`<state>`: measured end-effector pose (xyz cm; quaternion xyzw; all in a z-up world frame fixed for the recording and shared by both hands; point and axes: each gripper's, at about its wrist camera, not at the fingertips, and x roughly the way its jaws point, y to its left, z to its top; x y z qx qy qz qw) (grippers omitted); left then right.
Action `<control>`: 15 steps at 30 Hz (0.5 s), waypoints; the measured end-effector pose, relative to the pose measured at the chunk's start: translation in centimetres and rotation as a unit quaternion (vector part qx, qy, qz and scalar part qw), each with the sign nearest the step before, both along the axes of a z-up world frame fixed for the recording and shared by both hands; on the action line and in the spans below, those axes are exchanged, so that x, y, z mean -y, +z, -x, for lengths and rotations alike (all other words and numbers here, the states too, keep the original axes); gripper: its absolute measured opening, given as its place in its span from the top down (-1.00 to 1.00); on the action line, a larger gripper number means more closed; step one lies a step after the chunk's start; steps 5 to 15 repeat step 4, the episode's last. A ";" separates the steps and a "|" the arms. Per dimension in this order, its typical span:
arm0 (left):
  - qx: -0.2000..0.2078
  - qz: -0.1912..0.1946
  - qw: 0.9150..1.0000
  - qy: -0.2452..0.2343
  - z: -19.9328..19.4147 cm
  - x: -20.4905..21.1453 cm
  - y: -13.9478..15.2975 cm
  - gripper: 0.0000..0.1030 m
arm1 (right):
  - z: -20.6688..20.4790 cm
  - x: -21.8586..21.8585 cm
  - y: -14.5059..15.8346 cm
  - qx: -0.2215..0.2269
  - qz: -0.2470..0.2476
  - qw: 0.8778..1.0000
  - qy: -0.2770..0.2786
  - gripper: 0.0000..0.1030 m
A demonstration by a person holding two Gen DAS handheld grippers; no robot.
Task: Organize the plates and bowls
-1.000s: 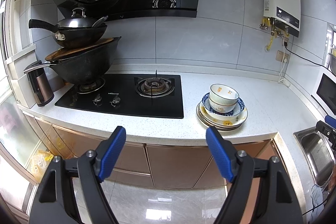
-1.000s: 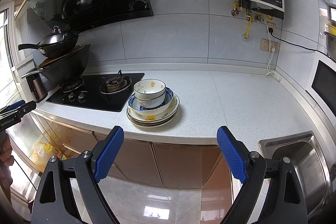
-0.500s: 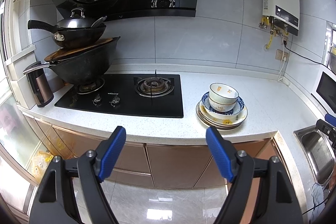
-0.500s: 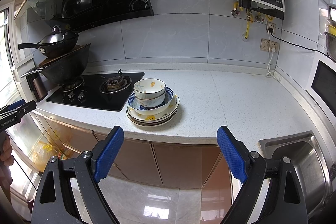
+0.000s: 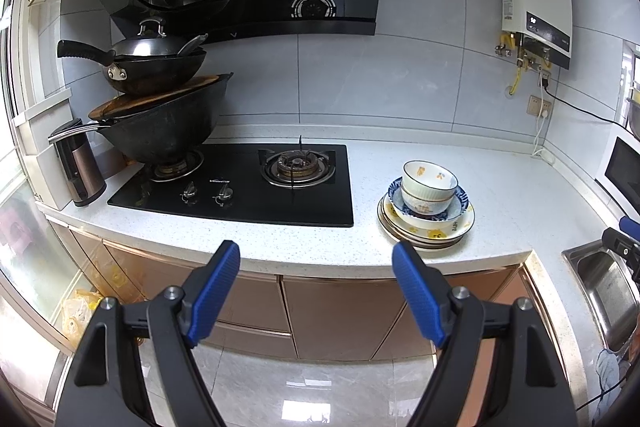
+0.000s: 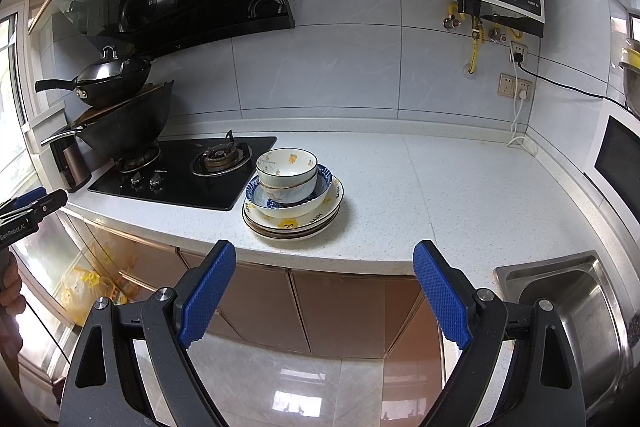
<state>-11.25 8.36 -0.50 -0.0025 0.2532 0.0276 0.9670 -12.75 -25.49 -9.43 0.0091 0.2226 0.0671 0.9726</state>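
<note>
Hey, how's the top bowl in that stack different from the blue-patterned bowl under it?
The top bowl is white with small orange motifs; the blue-patterned bowl has a dark blue rim design. The top bowl is narrower and stands taller; the blue-patterned bowl is wider and shallower. The top bowl is empty and fully visible; the blue-patterned bowl is mostly hidden by bowls nested in it. Both sit upright on the plates.

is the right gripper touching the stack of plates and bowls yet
Apart. The right wrist view shows the right gripper open and empty, short of the counter edge, with bare countertop between it and the stack of plates and bowls.
</note>
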 end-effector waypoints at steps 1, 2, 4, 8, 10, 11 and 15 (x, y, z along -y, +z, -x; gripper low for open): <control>0.000 0.001 1.000 0.000 0.0 0.0 0.0 -0.52 | 0.0 0.0 0.0 0.000 0.000 1.000 0.000 -0.70; -0.001 0.002 1.000 0.000 0.0 0.0 0.0 -0.52 | 0.0 0.0 0.0 0.000 0.001 1.000 0.000 -0.70; -0.002 0.004 1.000 0.001 0.1 0.0 0.0 -0.52 | 0.0 0.0 0.1 0.001 0.001 1.000 0.001 -0.70; -0.002 0.004 1.000 0.001 0.1 0.0 0.0 -0.52 | 0.0 0.0 0.1 0.001 0.001 1.000 0.001 -0.70; -0.002 0.004 1.000 0.001 0.1 0.0 0.0 -0.52 | 0.0 0.0 0.1 0.001 0.001 1.000 0.001 -0.70; -0.002 0.004 1.000 0.001 0.1 0.0 0.0 -0.52 | 0.0 0.0 0.1 0.001 0.001 1.000 0.001 -0.70; -0.002 0.004 1.000 0.001 0.1 0.0 0.0 -0.52 | 0.0 0.0 0.1 0.001 0.001 1.000 0.001 -0.70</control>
